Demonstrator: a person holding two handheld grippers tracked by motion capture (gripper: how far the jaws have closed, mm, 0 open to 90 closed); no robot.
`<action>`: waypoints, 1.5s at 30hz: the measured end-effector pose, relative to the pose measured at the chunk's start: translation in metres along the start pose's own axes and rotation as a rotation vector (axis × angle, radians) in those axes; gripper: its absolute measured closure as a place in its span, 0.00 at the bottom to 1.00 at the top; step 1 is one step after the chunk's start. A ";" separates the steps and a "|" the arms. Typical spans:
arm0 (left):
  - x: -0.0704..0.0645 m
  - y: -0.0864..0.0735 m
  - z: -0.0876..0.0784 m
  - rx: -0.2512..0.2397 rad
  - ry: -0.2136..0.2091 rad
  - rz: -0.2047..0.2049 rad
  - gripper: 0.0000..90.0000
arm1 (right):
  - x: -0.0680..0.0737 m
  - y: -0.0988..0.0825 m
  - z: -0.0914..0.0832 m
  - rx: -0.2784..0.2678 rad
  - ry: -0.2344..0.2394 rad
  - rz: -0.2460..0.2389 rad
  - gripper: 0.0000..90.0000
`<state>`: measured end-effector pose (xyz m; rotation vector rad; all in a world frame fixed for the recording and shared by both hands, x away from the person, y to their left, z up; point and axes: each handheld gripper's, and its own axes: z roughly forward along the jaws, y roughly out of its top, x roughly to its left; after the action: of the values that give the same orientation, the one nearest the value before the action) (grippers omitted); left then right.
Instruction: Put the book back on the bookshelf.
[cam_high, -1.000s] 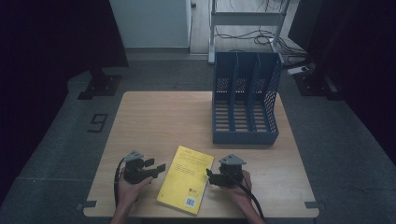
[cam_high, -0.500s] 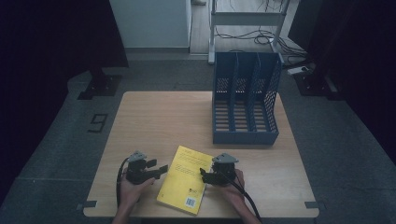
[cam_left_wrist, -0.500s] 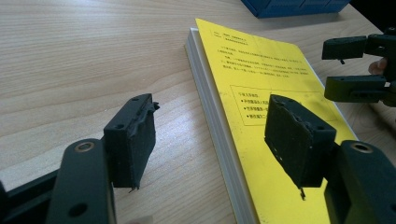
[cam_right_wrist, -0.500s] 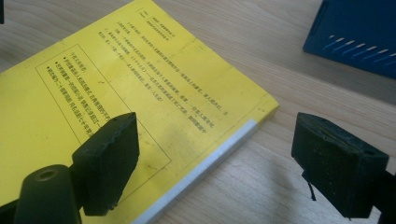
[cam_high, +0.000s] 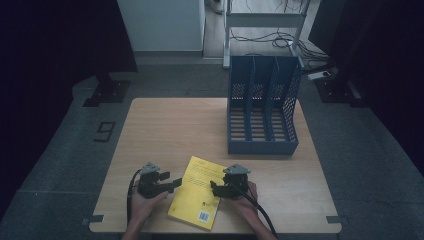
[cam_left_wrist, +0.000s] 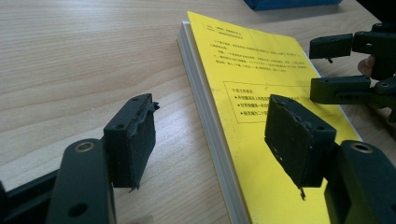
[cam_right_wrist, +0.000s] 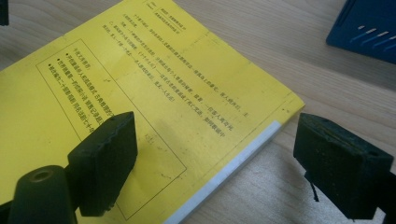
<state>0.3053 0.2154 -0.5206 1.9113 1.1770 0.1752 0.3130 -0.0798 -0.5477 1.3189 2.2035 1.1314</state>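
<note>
I have a yellow paperback book (cam_high: 196, 192) lying flat, cover up, on the wooden counter (cam_high: 175, 130) in the lower middle of the high view, with the blue three-slot file rack (cam_high: 262, 112) standing well apart toward the upper right. My left tool (cam_high: 172, 185) sits at the book's left edge, released, one pad over bare wood and the other above the cover, straddling the page edge (cam_left_wrist: 205, 116) without pressing it. My right tool (cam_high: 214, 188) is also released, its jaws wide across the spine corner (cam_right_wrist: 252, 154), nothing pinched. I judge the book light to middling, thin enough to flex, so a corner pinch would let it sag and fan open. The glossy cover looks slick. I'd take it by the spine side, where the binding is stiffest, clamping across the full thickness, and let the other tool steady the loose page edge.
</note>
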 end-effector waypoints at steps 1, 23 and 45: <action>-0.001 0.000 0.001 -0.002 0.001 0.005 0.37 | 0.001 -0.001 0.000 -0.004 0.000 -0.005 0.16; -0.011 0.000 0.015 0.005 -0.013 0.024 0.38 | -0.003 -0.004 0.001 -0.010 0.052 0.041 0.21; -0.026 -0.002 0.042 0.078 -0.013 0.052 0.36 | -0.002 -0.005 0.000 -0.018 0.046 0.037 0.22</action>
<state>0.3113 0.1712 -0.5403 2.0098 1.1407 0.1470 0.3115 -0.0824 -0.5517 1.3445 2.2044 1.2046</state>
